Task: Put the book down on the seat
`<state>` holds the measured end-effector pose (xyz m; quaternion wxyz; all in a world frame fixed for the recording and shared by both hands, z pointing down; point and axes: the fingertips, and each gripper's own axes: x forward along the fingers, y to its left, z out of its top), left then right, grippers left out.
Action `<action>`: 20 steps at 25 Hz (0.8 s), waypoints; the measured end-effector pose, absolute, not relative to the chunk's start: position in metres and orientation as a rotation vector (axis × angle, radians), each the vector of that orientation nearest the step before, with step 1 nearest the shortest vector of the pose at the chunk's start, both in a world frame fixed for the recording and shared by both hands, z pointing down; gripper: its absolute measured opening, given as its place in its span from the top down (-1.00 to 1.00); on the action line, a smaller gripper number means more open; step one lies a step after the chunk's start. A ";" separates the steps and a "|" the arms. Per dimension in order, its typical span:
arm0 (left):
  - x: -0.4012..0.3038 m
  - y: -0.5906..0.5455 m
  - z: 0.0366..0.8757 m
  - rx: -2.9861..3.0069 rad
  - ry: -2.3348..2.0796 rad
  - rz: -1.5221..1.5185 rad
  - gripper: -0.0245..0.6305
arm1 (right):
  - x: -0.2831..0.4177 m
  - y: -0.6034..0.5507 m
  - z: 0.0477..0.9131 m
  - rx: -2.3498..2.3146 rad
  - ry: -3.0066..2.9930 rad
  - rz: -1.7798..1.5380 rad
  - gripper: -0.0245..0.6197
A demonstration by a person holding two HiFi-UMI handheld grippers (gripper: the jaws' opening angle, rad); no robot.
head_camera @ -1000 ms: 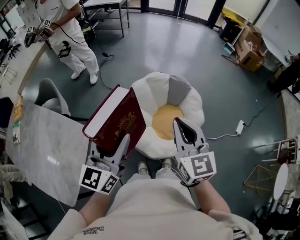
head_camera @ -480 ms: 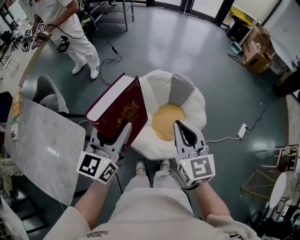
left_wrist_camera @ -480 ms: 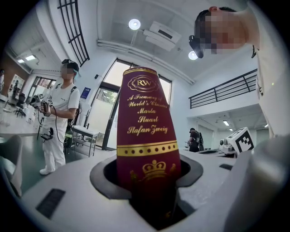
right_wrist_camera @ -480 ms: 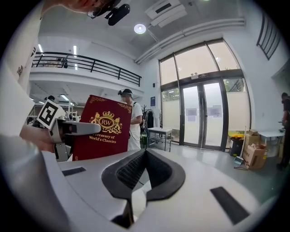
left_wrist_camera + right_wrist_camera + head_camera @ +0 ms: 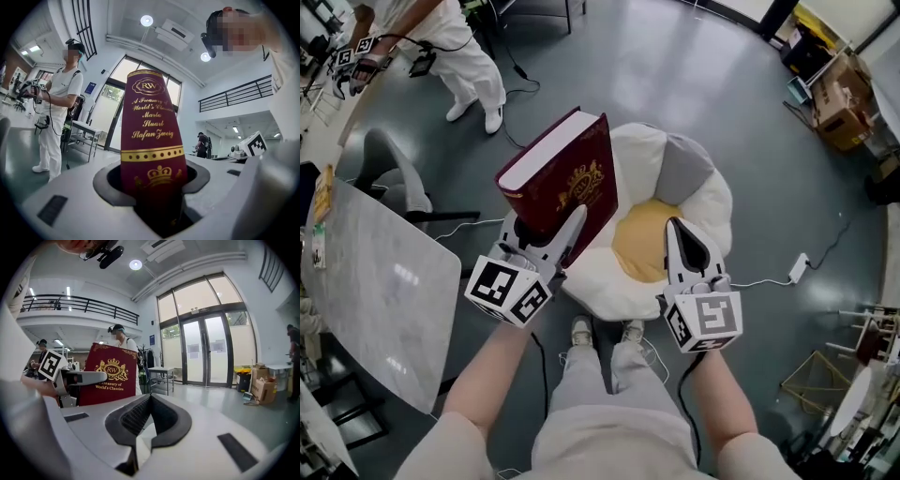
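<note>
A thick dark-red book (image 5: 567, 178) with gold print stands upright on its edge in my left gripper (image 5: 548, 230), which is shut on its lower end. In the left gripper view its spine (image 5: 150, 140) fills the gap between the jaws. The book hangs over the left edge of the seat (image 5: 703, 202), a flower-shaped white cushion with a yellow centre (image 5: 639, 239) and one grey petal. My right gripper (image 5: 677, 230) is shut on nothing, its tips pointing over the seat's yellow centre. In the right gripper view the book's front cover (image 5: 110, 376) shows at the left.
A marble-topped table (image 5: 366, 281) stands at the left, with a grey chair (image 5: 389, 173) behind it. A person in white (image 5: 459, 56) stands at the far left on the grey floor. Cardboard boxes (image 5: 848, 103) and a power strip (image 5: 800, 267) lie to the right. My feet (image 5: 605, 331) are at the seat's near side.
Both grippers have moved forward towards the seat. The book has gone with the left one, from beside the cushion to over its left edge, still upright.
</note>
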<state>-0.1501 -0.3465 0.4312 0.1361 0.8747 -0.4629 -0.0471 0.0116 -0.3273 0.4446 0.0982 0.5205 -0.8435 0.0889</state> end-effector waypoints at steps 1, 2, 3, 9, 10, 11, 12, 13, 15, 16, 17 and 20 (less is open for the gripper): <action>-0.152 -0.357 0.447 2.529 -1.339 -0.129 0.21 | 0.011 -0.339 0.459 1.549 -2.488 0.277 0.92; -0.154 -0.367 0.464 2.524 -1.335 -0.126 0.21 | 0.008 -0.349 0.474 1.553 -2.482 0.287 0.92; -0.156 -0.375 0.483 2.519 -1.326 -0.122 0.21 | 0.006 -0.358 0.490 1.552 -2.476 0.293 0.92; -0.168 -0.411 0.604 2.438 -1.202 -0.154 0.21 | -0.010 -0.393 0.606 1.489 -2.448 0.382 0.92; -0.170 -0.418 0.628 2.427 -1.202 -0.149 0.21 | -0.011 -0.396 0.628 1.480 -2.437 0.402 0.92; -0.173 -0.424 0.652 2.419 -1.206 -0.130 0.21 | -0.012 -0.398 0.650 1.471 -2.426 0.416 0.92; -0.175 -0.429 0.677 2.409 -1.213 -0.101 0.21 | -0.014 -0.398 0.670 1.458 -2.418 0.424 0.92; -0.178 -0.433 0.703 2.395 -1.221 -0.064 0.21 | -0.017 -0.397 0.690 1.439 -2.413 0.424 0.92; -0.185 -0.440 0.758 2.355 -1.241 0.004 0.21 | -0.026 -0.393 0.730 1.385 -2.412 0.409 0.92; -0.188 -0.442 0.784 2.335 -1.247 0.024 0.21 | -0.030 -0.389 0.751 1.353 -2.412 0.397 0.92; -0.190 -0.443 0.808 2.317 -1.247 0.034 0.21 | -0.034 -0.386 0.770 1.320 -2.410 0.385 0.92; -0.187 -0.444 0.875 2.280 -1.231 0.069 0.21 | -0.040 -0.376 0.823 1.240 -2.399 0.374 0.92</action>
